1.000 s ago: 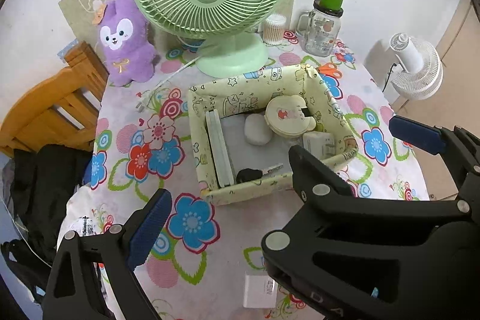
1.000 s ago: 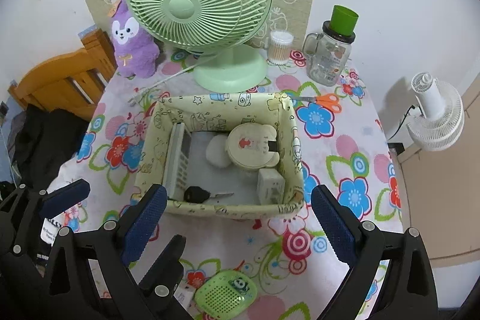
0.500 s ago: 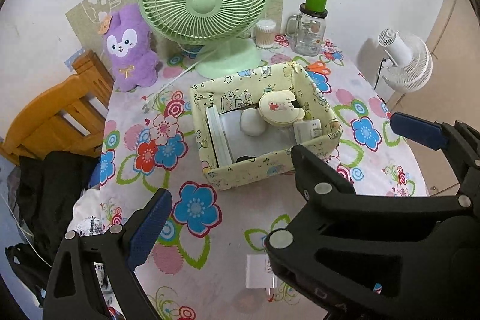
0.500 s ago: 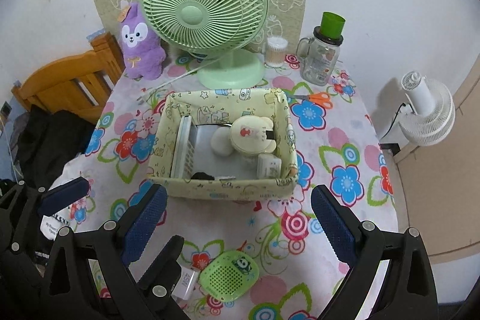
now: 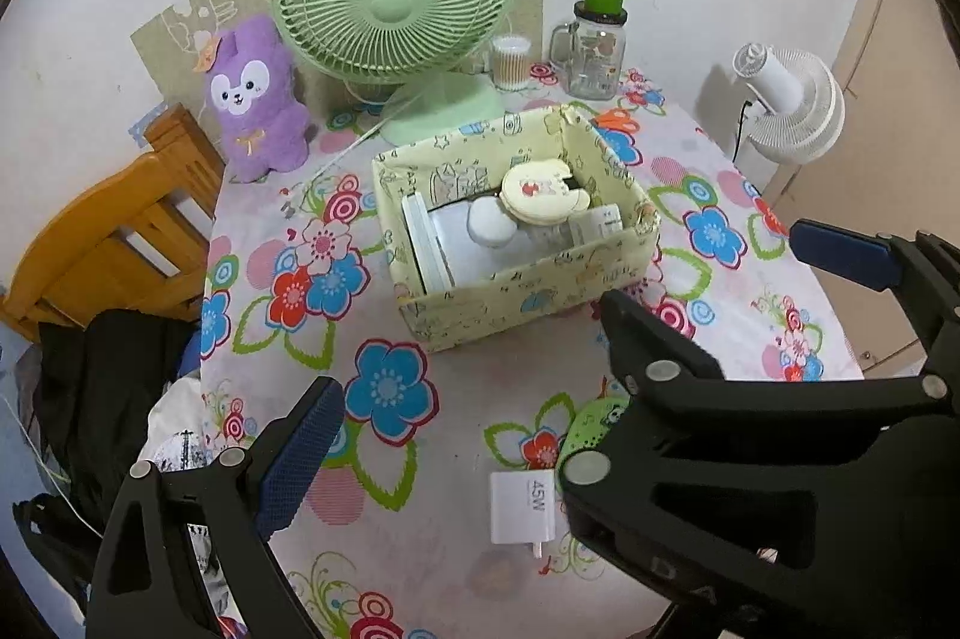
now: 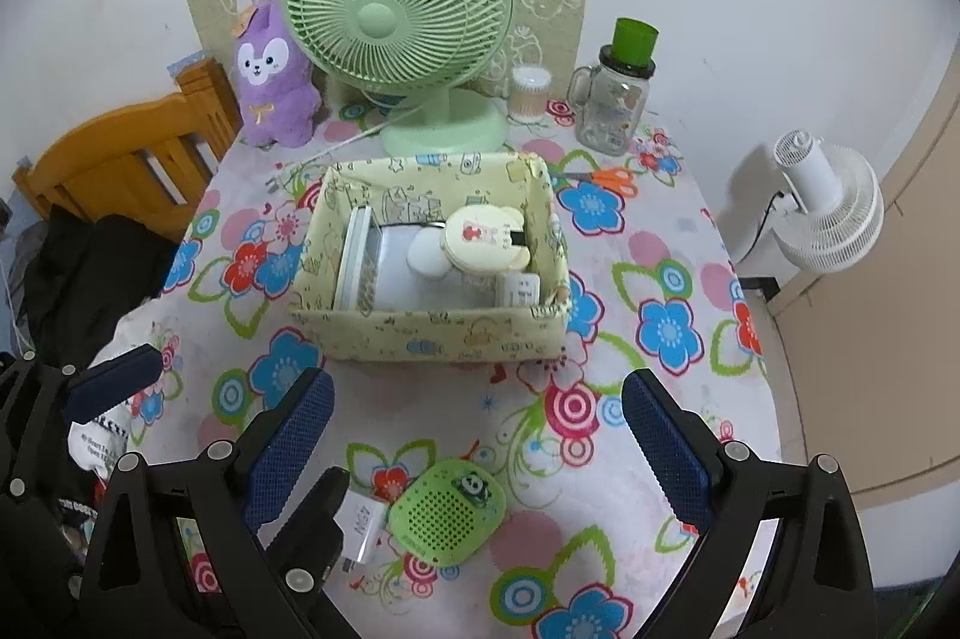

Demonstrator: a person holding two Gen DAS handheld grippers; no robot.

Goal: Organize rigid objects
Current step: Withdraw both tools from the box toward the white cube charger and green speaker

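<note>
A yellow patterned fabric box [image 5: 522,306] [image 6: 432,336] stands mid-table. It holds a flat white case, a white oval piece, a cream bear-shaped case [image 6: 486,240] and a white plug. Nearer me on the floral cloth lie a white 45W charger [image 5: 521,507] [image 6: 360,522] and a green perforated disc with a panda [image 6: 447,513] [image 5: 591,426]. My right gripper [image 6: 477,444] is open above the disc with nothing between its fingers. My left gripper [image 5: 480,453] is open over the charger; its right finger is hidden behind the right gripper's body [image 5: 750,429].
Along the back wall stand a green desk fan [image 6: 399,21], a purple plush [image 6: 273,78], a cotton-swab pot [image 6: 530,93] and a glass jar with a green lid [image 6: 612,99]. Orange scissors [image 6: 606,177] lie right of the box. A wooden chair [image 6: 114,153] and dark clothes are at the left, a white fan [image 6: 834,213] at the right.
Both grippers have drawn back from the box, which now looks smaller and farther. The charger and green disc have come further into view. Both stay open.
</note>
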